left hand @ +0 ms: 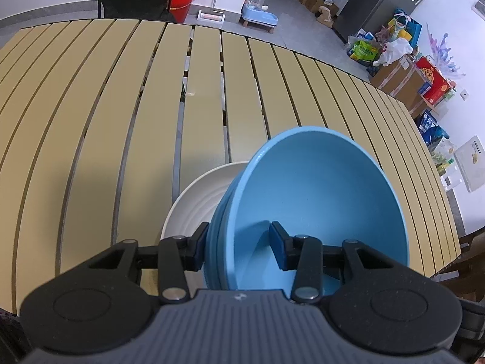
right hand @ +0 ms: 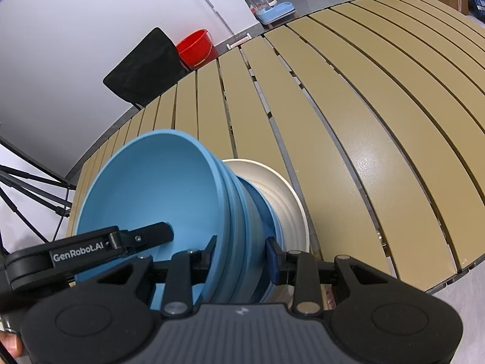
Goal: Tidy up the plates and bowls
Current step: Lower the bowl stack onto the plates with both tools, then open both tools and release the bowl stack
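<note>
While both tongs clamp stacked blue bowls, stack overlaps white plate.

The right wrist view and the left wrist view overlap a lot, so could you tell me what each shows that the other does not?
Only the right wrist view shows the left gripper reaching into the bowls, and black tripod legs. Only the left wrist view shows the boxes and bags along the far wall. Both show the stack of blue bowls gripped at its rim over the white plate, the slatted table, the red bucket and the blue dispenser.
</note>
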Demonstrator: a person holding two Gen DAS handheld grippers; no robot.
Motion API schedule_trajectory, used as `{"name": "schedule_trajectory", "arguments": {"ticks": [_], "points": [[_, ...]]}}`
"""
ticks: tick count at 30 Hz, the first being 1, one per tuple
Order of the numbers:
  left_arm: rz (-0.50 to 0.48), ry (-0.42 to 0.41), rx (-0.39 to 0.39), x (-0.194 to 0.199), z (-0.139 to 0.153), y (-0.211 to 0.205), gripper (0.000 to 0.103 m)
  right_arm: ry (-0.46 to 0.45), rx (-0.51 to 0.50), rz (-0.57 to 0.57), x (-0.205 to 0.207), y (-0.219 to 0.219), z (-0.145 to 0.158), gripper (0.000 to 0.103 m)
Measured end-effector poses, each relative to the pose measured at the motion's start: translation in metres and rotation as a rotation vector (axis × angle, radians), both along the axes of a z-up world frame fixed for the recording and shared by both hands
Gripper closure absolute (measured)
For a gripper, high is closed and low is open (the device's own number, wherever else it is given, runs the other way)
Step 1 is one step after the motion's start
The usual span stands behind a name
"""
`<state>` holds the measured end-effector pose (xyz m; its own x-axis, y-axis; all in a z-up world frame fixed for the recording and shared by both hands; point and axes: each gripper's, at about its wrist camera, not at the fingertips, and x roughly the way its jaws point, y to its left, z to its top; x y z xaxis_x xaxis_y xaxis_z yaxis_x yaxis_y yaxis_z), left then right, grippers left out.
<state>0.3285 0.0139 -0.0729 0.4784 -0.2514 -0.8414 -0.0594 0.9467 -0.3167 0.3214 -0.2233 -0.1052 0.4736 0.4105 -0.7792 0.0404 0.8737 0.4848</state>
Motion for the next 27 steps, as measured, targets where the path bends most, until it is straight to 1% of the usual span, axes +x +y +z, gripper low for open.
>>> {"name": "schedule_trajectory", "arguments": {"ticks": [5, 11, 17, 18, 20, 25, 26, 27], "points": [[0.000, 0.002, 0.000, -0.001, 0.000, 0.000, 0.059, 0.001, 0.006, -0.001, -0.003, -0.002, 0.001, 0.073], [-0.002, 0.000, -0.005, -0.002, 0.001, -0.002, 0.055, 0.005, 0.018, -0.004, -0.005, -0.006, 0.000, 0.073], [0.007, -0.039, 0.002, -0.006, 0.009, -0.001, 0.036, -0.008, 0.019, -0.013, -0.007, -0.009, 0.003, 0.072], [0.008, -0.047, 0.005, -0.007, 0.011, -0.001, 0.031, -0.015, 0.018, -0.014, -0.008, -0.010, 0.005, 0.071], [0.011, -0.068, 0.009, -0.010, 0.016, -0.001, 0.027, -0.030, 0.015, -0.014, -0.010, -0.011, 0.009, 0.069], [0.017, -0.113, 0.028, -0.020, 0.029, 0.000, 0.015, -0.084, 0.003, -0.019, -0.019, -0.015, 0.024, 0.050], [0.018, -0.127, 0.039, -0.023, 0.033, 0.000, 0.014, -0.094, 0.004, -0.022, -0.020, -0.016, 0.027, 0.048], [0.019, -0.140, 0.049, -0.026, 0.036, 0.000, 0.010, -0.112, -0.002, -0.024, -0.024, -0.017, 0.030, 0.047]]}}
